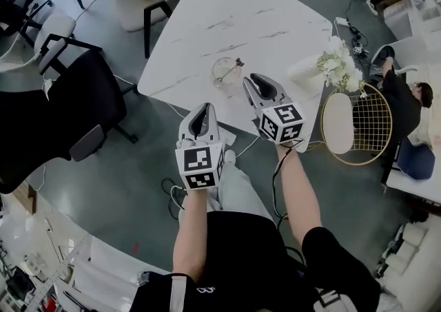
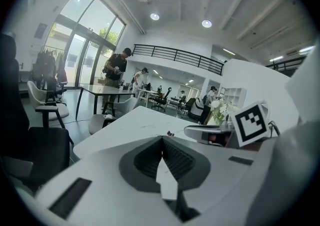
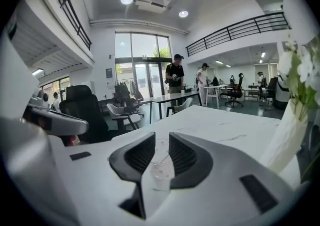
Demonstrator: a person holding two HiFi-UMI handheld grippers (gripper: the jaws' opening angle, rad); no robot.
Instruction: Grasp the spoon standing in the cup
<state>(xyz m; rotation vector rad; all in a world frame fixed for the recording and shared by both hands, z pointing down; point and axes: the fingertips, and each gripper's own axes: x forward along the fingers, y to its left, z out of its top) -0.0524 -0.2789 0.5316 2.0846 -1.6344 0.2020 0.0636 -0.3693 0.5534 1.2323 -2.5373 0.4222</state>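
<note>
A clear glass cup [image 1: 224, 72] stands on the white marble table [image 1: 227, 14] near its front edge. A spoon [image 1: 236, 64] leans in it, dark handle end pointing up and right. My right gripper [image 1: 256, 82] hovers over the table just right of the cup. Its jaws are apart and empty, and the cup [image 3: 161, 162] shows through the gap in the right gripper view. My left gripper [image 1: 201, 119] hangs off the table's front edge, below the cup, jaws closed together on nothing. In the left gripper view the spoon's tip [image 2: 170, 133] peeks above the jaws.
White flowers in a white vase [image 1: 341, 69] stand at the table's right corner, close to my right gripper. A round gold wire table [image 1: 358, 125] and a seated person [image 1: 403, 107] are to the right. A black office chair [image 1: 62, 111] is left. Cables lie on the floor.
</note>
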